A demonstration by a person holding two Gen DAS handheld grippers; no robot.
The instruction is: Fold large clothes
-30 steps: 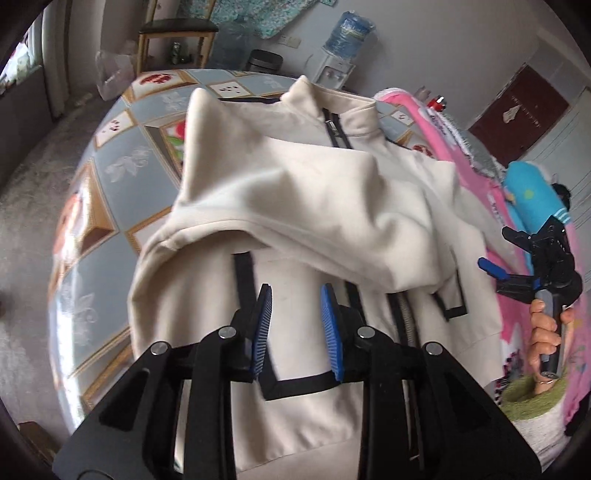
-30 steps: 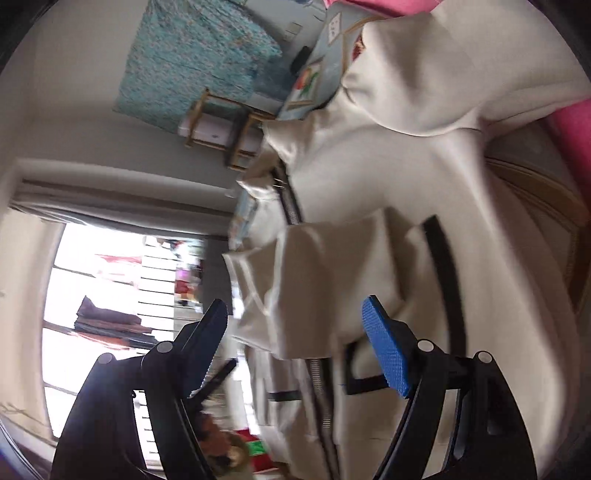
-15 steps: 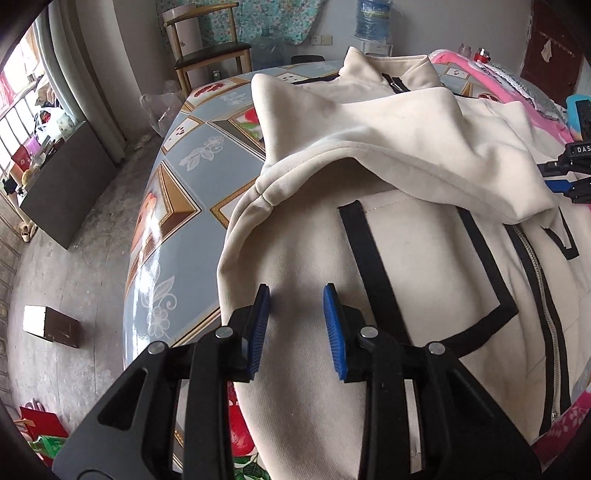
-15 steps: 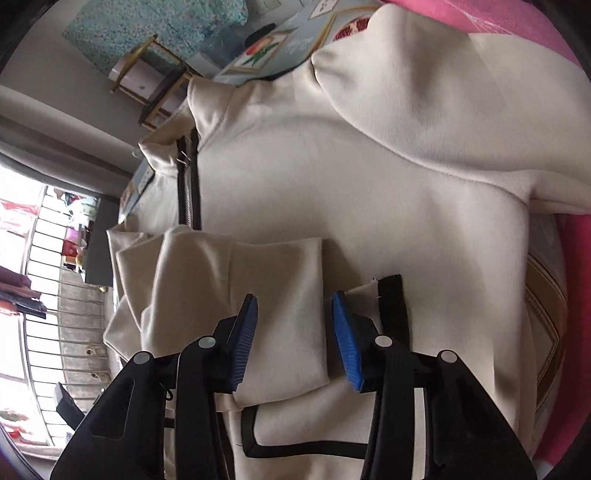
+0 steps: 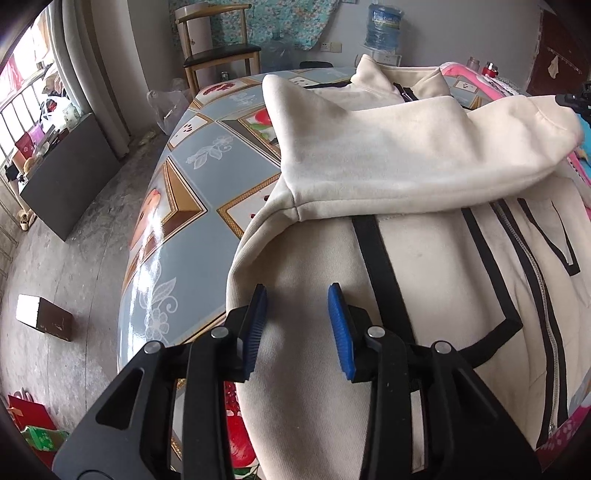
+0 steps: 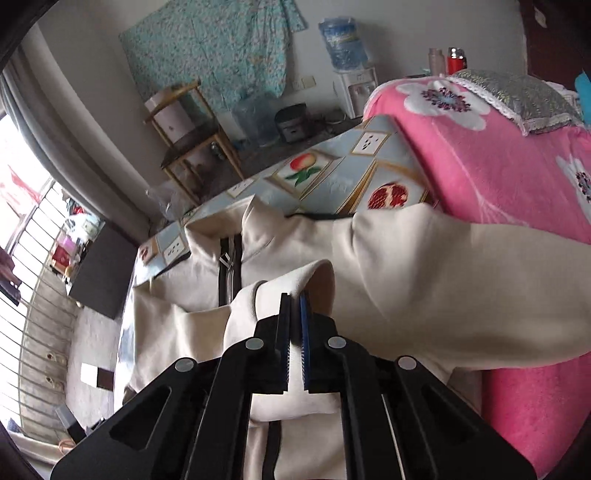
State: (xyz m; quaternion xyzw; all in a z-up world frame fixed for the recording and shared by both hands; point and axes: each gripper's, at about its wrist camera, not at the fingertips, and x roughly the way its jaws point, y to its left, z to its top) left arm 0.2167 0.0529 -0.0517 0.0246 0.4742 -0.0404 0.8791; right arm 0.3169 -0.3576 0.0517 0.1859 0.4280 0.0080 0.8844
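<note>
A cream zip-up jacket (image 5: 436, 266) with black trim lies front up on a patterned table (image 5: 207, 173). Its left sleeve (image 5: 406, 158) is folded across the chest. My left gripper (image 5: 297, 291) is open and empty, just above the jacket's lower left side. My right gripper (image 6: 294, 299) is shut on the cuff (image 6: 273, 295) of that folded sleeve and holds it lifted over the chest. The collar and black zip (image 6: 229, 266) show beyond it. The right gripper's tip shows at the far right edge of the left wrist view (image 5: 580, 99).
A pink flowered blanket (image 6: 498, 158) lies along the table's right side, under the jacket's other sleeve. A wooden chair (image 5: 218, 48) and a water dispenser (image 5: 382, 29) stand beyond the table. A small box (image 5: 40, 321) sits on the floor at the left.
My right gripper has closed on the folded sleeve's cuff and lifted it. My left gripper has drawn back toward the jacket's lower left side and stays open.
</note>
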